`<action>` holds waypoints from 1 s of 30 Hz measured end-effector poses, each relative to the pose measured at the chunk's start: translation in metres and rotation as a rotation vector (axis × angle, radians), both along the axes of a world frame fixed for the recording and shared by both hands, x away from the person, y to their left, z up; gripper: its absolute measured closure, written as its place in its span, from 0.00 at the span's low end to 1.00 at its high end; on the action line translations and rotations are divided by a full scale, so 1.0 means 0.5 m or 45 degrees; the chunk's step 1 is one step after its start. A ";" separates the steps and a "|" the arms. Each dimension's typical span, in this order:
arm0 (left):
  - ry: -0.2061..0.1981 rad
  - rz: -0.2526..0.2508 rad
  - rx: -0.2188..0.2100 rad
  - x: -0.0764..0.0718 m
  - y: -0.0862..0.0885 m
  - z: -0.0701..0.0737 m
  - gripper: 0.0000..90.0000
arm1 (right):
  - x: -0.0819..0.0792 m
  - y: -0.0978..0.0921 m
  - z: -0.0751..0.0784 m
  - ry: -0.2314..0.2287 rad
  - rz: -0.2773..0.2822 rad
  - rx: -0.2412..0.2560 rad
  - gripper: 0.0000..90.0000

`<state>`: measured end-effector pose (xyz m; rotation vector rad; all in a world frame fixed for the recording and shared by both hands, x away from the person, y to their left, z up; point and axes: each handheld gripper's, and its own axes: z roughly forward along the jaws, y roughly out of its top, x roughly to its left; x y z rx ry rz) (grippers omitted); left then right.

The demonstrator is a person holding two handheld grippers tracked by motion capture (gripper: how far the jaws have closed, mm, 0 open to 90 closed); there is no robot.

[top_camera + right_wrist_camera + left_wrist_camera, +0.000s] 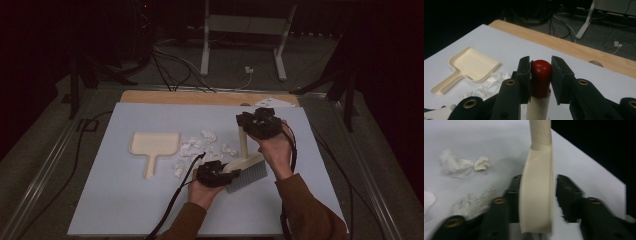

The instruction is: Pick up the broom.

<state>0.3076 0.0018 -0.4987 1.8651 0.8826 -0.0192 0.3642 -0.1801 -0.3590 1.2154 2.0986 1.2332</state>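
A hand brush with a cream head (pixel 248 172), grey bristles and a cream handle (pixel 243 145) stands tilted on the pale mat. My left gripper (pixel 229 169) is shut on the brush head (pixel 536 202), one jaw on either side. My right gripper (pixel 245 129) is shut on the handle's red knob (pixel 541 72). A cream dustpan (pixel 155 144) (pixel 472 65) lies flat to the left, its handle toward the person. Several crumpled white paper scraps (pixel 200 147) (pixel 461 165) (pixel 491 81) lie between the dustpan and the brush.
The pale mat (pixel 125 195) covers a wooden table, whose edge (pixel 200 97) shows at the back. A white card (pixel 272 101) lies at the back right. Cables and a white stand (pixel 240 30) are on the floor beyond. Each gripper trails a black cable.
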 end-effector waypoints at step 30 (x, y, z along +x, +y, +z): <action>0.028 -0.081 -0.084 -0.016 0.038 0.032 0.78 | -0.006 -0.082 -0.055 0.064 0.280 0.050 0.00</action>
